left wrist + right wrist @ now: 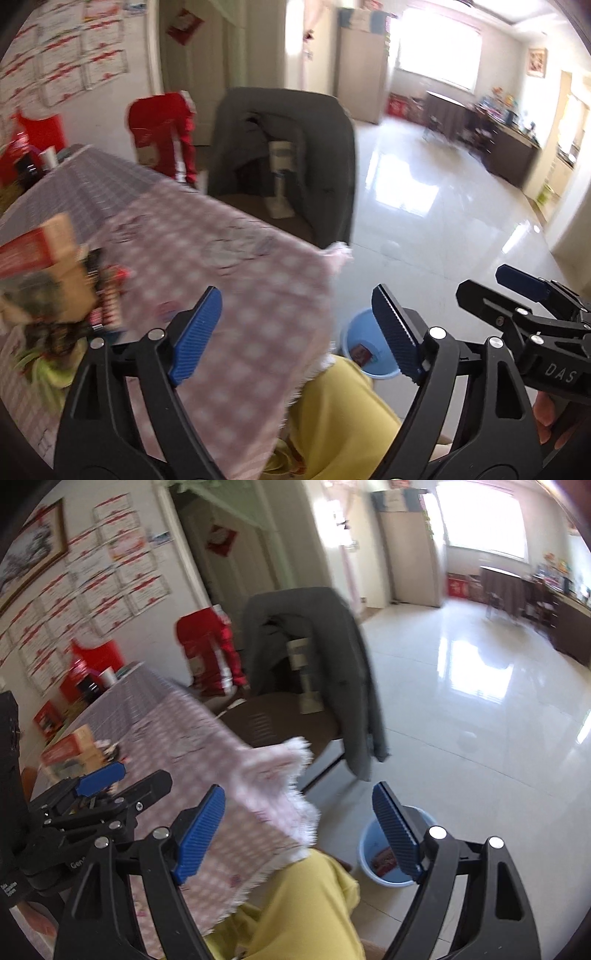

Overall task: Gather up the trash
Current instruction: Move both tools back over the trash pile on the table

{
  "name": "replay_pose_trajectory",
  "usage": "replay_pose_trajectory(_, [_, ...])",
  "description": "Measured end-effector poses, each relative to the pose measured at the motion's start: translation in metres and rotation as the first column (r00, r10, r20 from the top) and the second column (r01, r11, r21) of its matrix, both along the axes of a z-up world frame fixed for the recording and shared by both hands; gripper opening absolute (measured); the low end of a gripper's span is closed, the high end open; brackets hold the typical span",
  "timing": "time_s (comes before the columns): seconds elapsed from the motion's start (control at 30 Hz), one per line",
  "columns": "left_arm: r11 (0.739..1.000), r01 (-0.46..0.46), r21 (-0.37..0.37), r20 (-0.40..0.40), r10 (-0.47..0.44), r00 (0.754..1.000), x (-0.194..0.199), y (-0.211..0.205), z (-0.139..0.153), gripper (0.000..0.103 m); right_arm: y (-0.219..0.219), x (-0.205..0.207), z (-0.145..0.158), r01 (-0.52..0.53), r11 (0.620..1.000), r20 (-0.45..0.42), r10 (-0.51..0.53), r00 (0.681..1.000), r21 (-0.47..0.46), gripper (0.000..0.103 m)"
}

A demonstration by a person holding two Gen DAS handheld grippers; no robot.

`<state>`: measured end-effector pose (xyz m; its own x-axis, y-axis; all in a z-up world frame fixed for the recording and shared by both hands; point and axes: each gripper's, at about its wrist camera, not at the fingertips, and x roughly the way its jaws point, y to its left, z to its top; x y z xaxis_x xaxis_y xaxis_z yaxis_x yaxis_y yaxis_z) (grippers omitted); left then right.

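Left gripper (295,332), right gripper (299,829): both spread, empty. Bucket (369,843) holds a wrapper. Next: reach the table (229,280) clutter slowly, pinching one piece squarely.

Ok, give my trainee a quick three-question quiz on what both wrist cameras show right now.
1. True or false: the blue bin on the floor already has something in it.
2. Which holds a piece of trash: A) the left gripper, B) the right gripper, C) neither?
3. Fill in: a dark jacket hangs over the back of a ____.

Key
1. True: a red wrapper lies at its bottom.
2. C: both sets of jaws stand open with nothing between them.
3. Chair, past the corner of the checked tablecloth.
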<state>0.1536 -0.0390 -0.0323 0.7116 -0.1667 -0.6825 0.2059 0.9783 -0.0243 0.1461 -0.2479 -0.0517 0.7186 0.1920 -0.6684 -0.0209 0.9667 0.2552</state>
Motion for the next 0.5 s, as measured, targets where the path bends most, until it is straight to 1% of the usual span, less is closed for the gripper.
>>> replay_pose_trajectory(0.13, [0.997,-0.083,-0.005,0.009,0.083,0.996,-0.016,0.038,0.005,0.084,0.045,0.004,0.003,-0.107,0.994,0.0,0.107,0.994,-0.002,0.08])
replay_pose_trajectory(0.27, [0.984,-0.179,-0.001,0.011,0.179,0.984,-0.031,0.079,0.005,0.086,0.086,0.006,0.004,-0.204,0.979,0.0,0.204,0.979,-0.006,0.08])
replay_pose_trajectory(0.33, [0.974,-0.227,0.005,0.005,0.227,0.974,-0.038,0.102,0.002,0.088,0.105,0.005,0.004,-0.249,0.969,-0.004,0.249,0.969,-0.004,0.08])
replay_pose_trajectory(0.4, [0.96,-0.281,-0.001,-0.017,0.281,0.96,-0.04,0.124,-0.002,0.09,0.122,0.006,0.002,-0.286,0.958,-0.011,0.286,0.958,-0.003,0.08])
replay_pose_trajectory(0.5, [0.928,-0.371,-0.02,-0.059,0.369,0.927,-0.045,0.16,-0.011,0.09,0.149,0.007,-0.001,-0.342,0.94,-0.028,0.342,0.939,0.002,0.08])
